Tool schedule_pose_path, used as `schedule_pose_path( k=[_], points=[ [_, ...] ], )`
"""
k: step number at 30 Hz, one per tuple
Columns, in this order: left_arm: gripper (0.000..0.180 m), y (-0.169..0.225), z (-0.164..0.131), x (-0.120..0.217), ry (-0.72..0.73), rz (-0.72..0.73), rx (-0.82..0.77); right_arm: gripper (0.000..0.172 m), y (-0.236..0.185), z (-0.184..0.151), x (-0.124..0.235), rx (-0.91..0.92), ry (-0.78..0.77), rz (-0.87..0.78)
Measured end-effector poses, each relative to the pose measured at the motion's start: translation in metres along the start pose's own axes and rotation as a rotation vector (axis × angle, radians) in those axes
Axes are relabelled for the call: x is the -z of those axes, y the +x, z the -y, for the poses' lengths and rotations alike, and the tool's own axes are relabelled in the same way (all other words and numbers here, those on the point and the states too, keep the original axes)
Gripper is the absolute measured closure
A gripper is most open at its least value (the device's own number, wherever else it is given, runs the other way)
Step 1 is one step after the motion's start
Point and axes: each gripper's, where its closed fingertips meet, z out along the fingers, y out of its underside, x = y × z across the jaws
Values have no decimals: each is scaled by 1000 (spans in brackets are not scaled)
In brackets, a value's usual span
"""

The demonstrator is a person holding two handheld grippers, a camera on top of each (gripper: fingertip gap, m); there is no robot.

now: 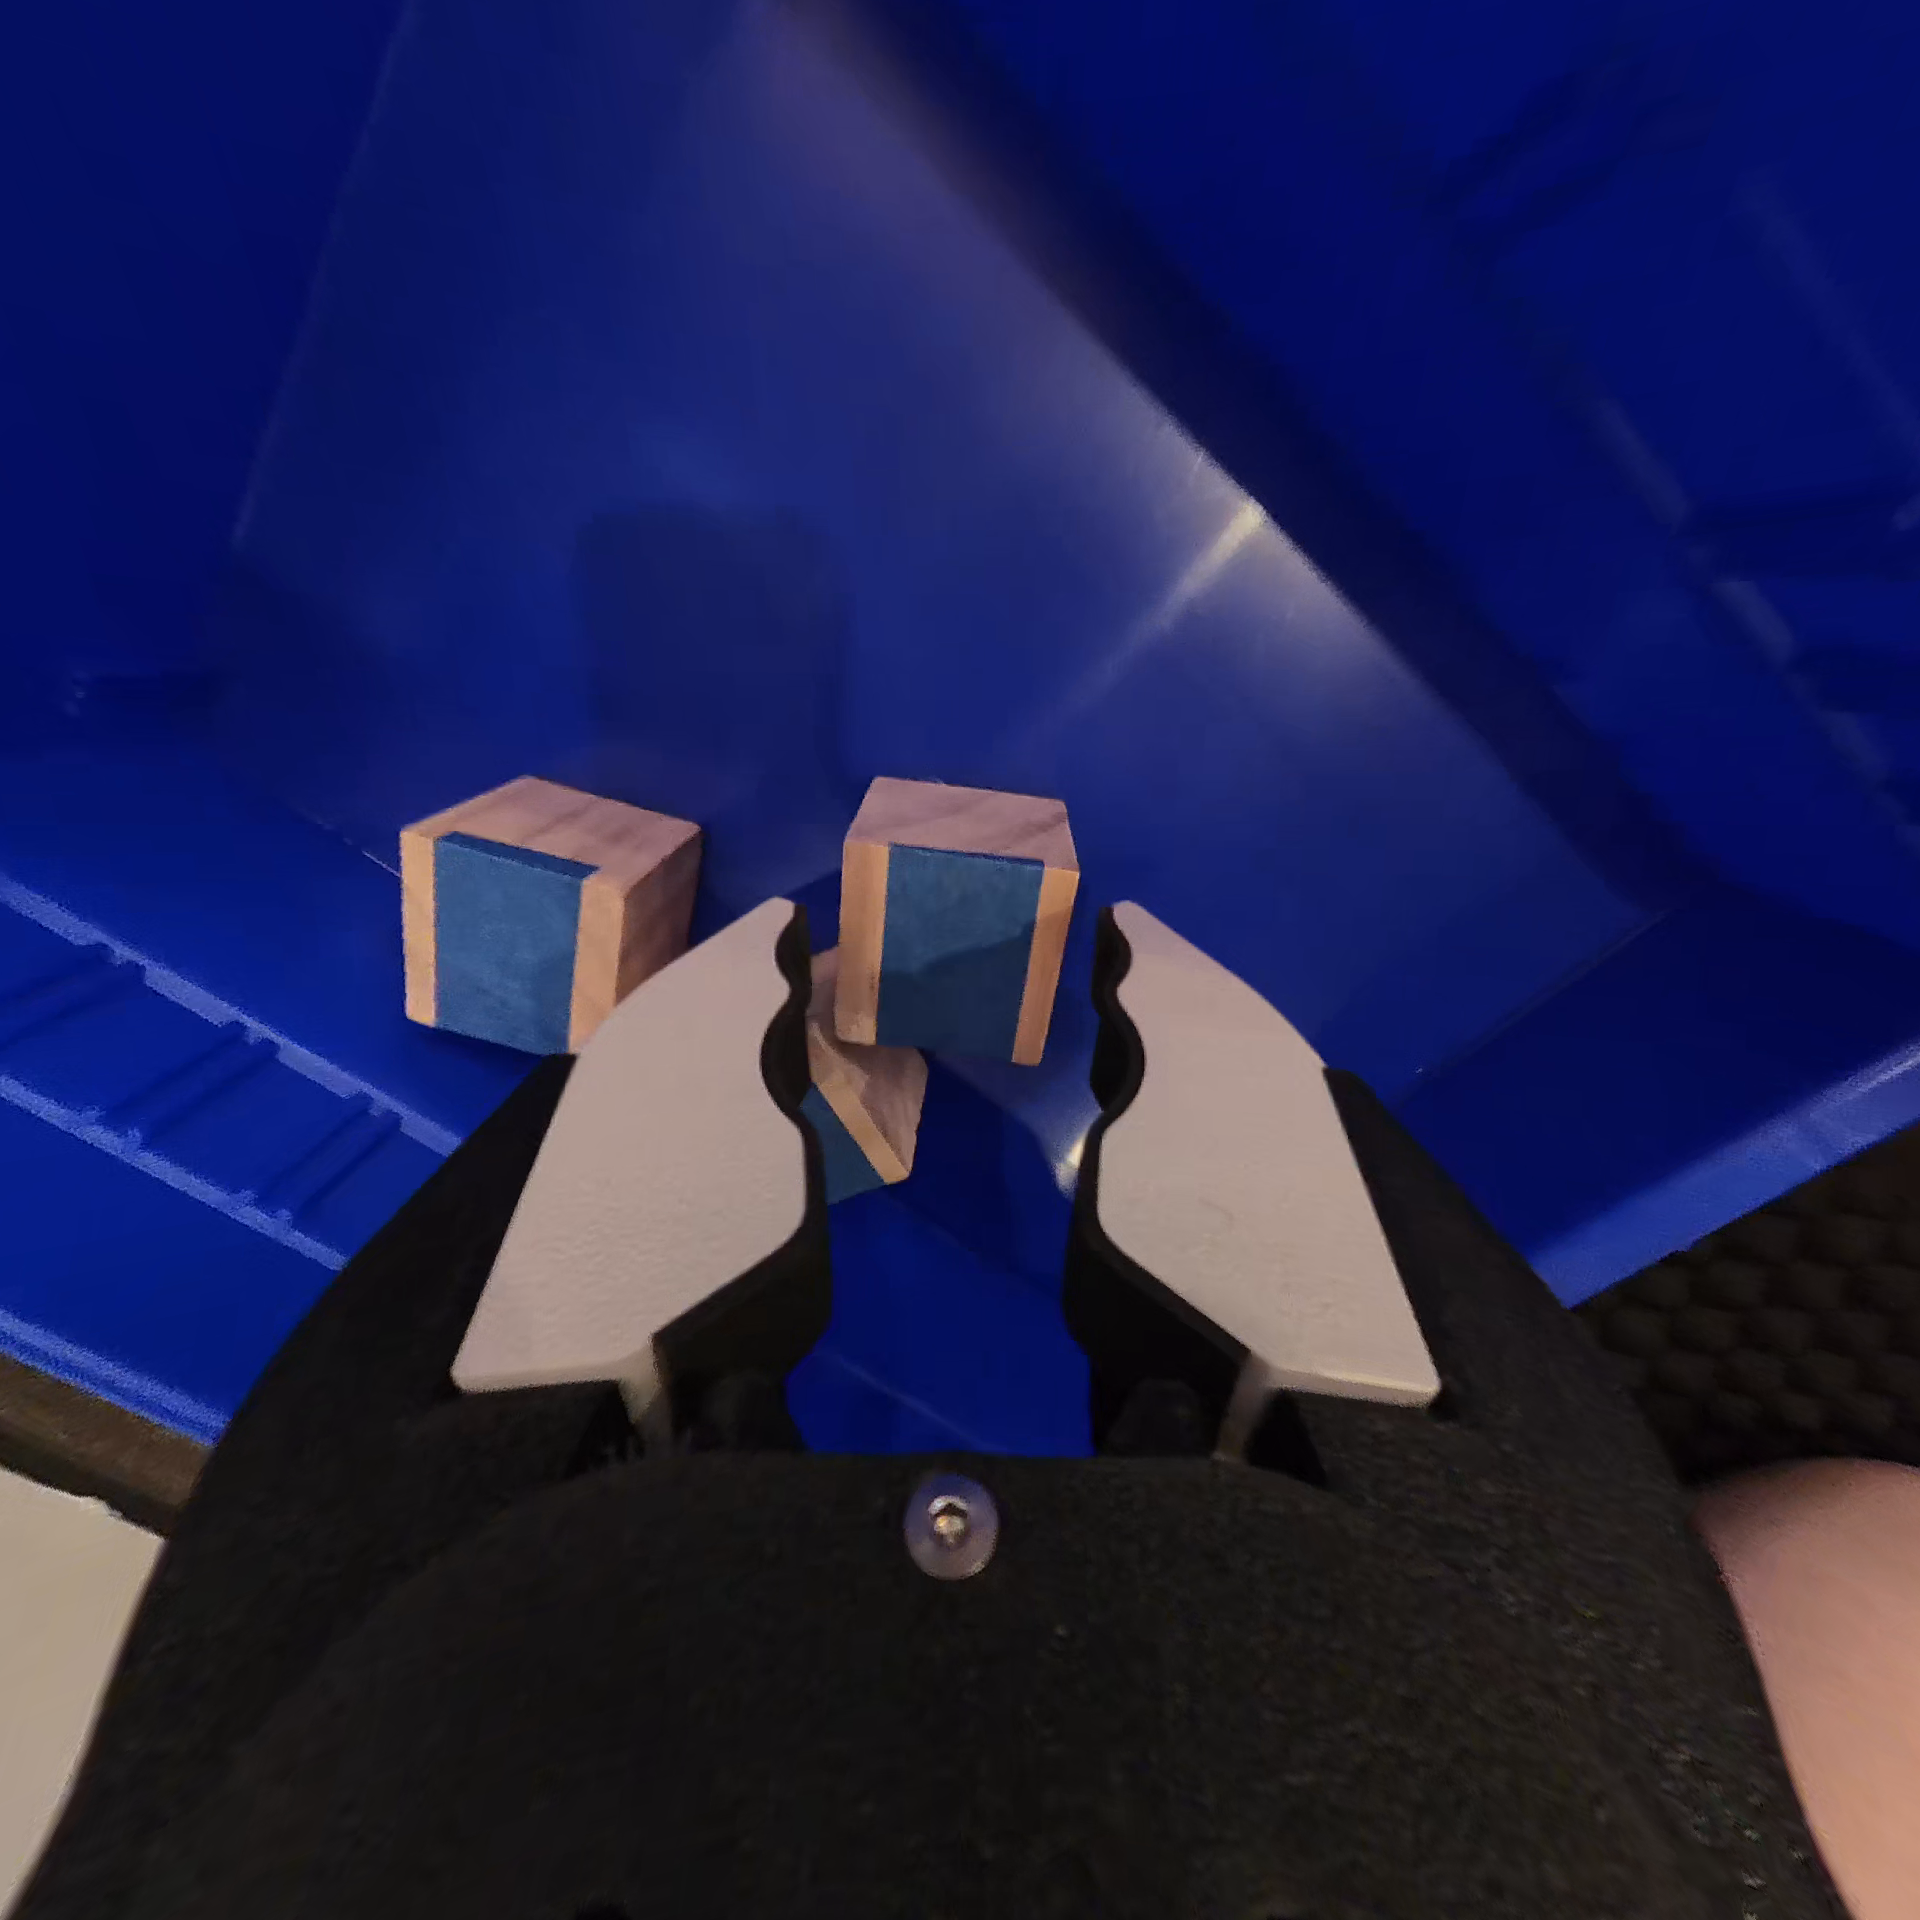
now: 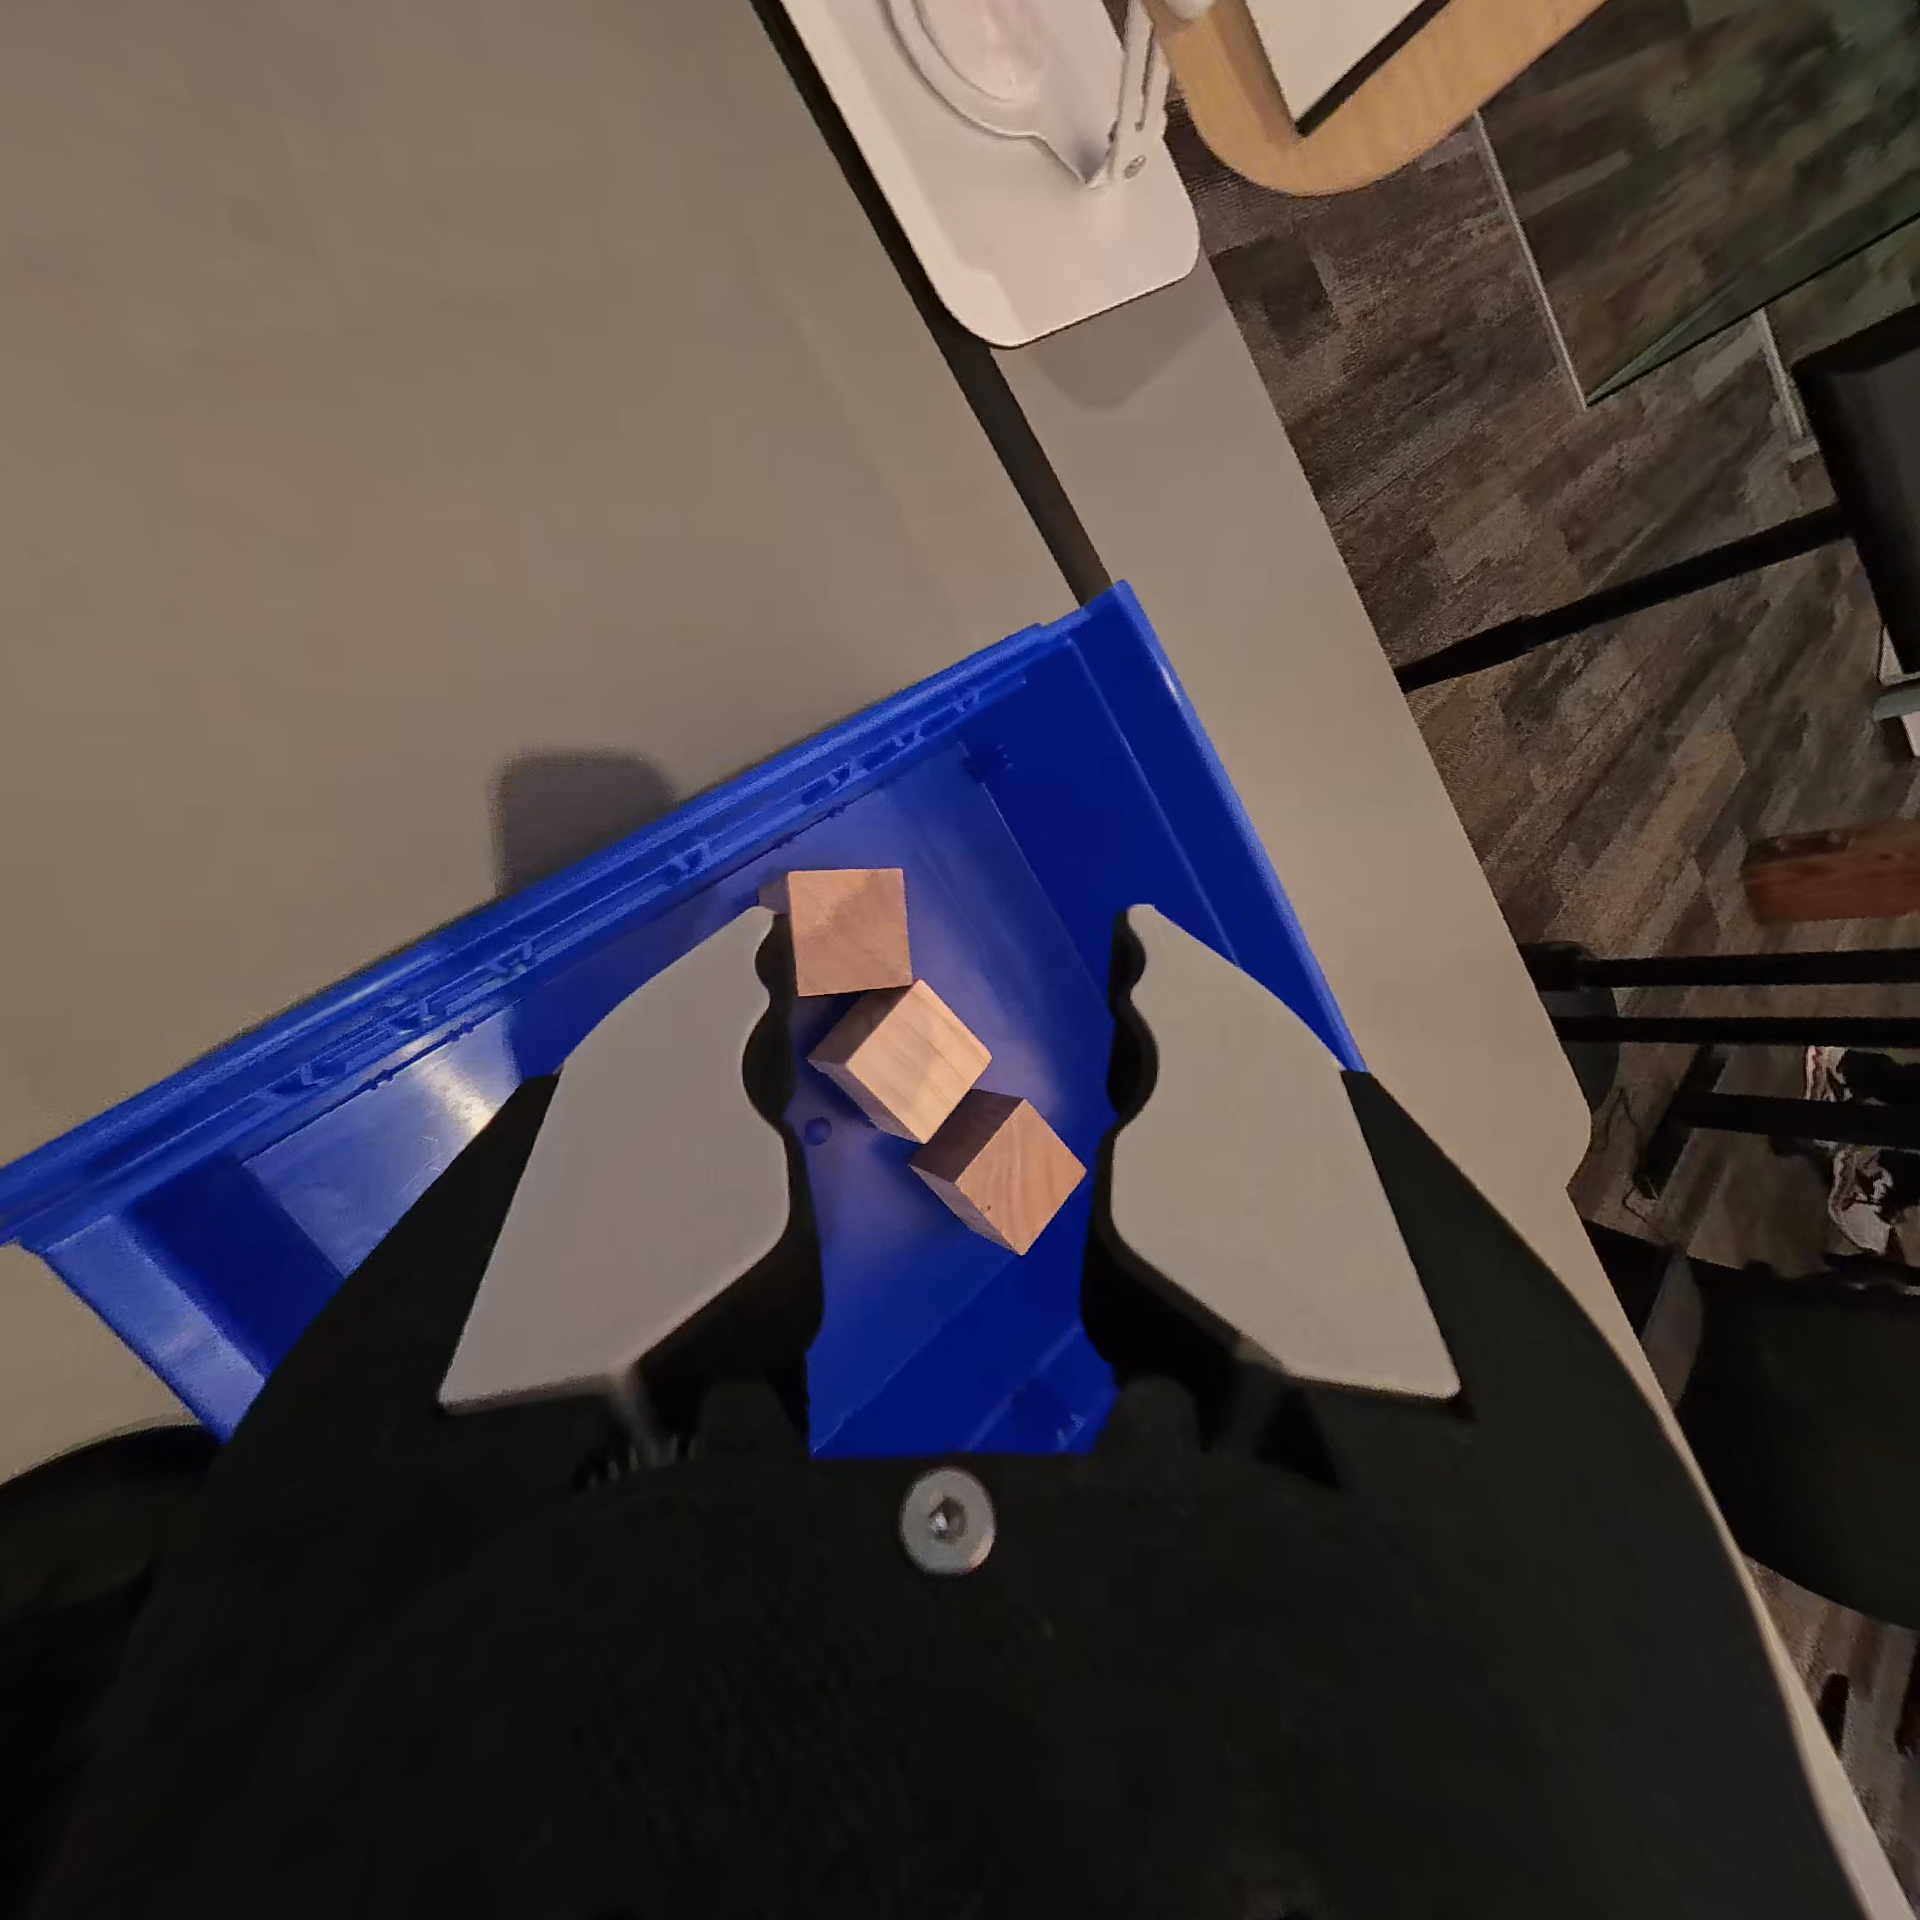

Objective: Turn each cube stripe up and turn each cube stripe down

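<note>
1. Desk (image 2: 416, 416): flat, matte grey top with a rounded corner; a white tray (image 2: 1039, 208) lies at its far edge.
2. Bin (image 2: 1174, 790): glossy blue moulded plastic with ribbed rims, set near the desk's right edge. Its floor looks slick, so a nudged cube could slide.
3. Left claw (image 1: 948, 997): spread, pale fingers (image 1: 665, 1122) with wavy black pads, pinching nothing. One cube (image 1: 951, 920) stands between the tips without contact.
4. Right claw (image 2: 940, 997): spread above the bin, empty.
5. Cubes: three wooden blocks on the bin floor, smooth grain, each with a blue stripe.
   - In the left view two stand with stripes facing sideways, the second (image 1: 520, 925) further left.
   - The third (image 1: 868, 1112) lies tilted, wedged under the first.
6. Risk, in my judgement: closing on the first cube may drag the tilted one, or tip the close row (image 2: 902, 1060).
</note>
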Motion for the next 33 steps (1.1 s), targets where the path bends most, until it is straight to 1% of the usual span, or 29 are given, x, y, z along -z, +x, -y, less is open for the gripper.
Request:
schedule_pose_path(
  k=[4,7,10,12,13,14,16,17,19,21,22,23,24,25,26,28,30,32,33],
  points=[
    [130,-3,-1,-8,-27,2,-3,112,-4,1,-3,20,-14,10],
    [135,-3,-2,-12,-43,1,-19,112,-4,0,-2,26,-24,7],
    [135,-14,2,1,1,96,-45,112,-2,3,4,25,-5,-11],
    [135,-19,15,24,116,141,-39,112,1,10,10,28,20,-40],
    [135,-22,24,41,201,174,-28,112,3,15,14,33,37,-64],
    [135,-21,35,59,297,190,-17,112,6,23,17,42,61,-95],
    [136,-9,61,101,524,175,-22,112,8,48,26,79,144,-169],
    [136,3,76,123,648,141,-42,113,4,66,31,104,208,-195],
    [136,42,105,168,897,-16,-106,113,-23,108,39,188,370,-179],
    [136,89,128,210,1121,-279,-161,113,-68,151,48,310,555,-127],
    [136,110,137,226,1198,-440,-165,111,-88,170,53,363,634,-130],
    [136,128,144,238,1239,-598,-153,106,-105,186,57,409,699,-158],
    [136,144,150,242,1238,-731,-141,102,-118,199,61,448,754,-204],
    [136,157,156,240,1208,-823,-142,100,-129,209,66,483,804,-253],
    [136,169,161,234,1173,-869,-149,99,-141,217,72,513,855,-290],
    [136,189,171,224,1130,-916,-180,99,-161,226,80,556,932,-316],
    [136,210,174,221,1088,-997,-220,99,-170,227,77,583,913,-305],
    [136,224,175,220,1066,-1061,-249,96,-172,226,73,589,892,-309],
    [136,229,175,219,1057,-1074,-265,100,-173,226,75,593,904,-305]
  ],
)
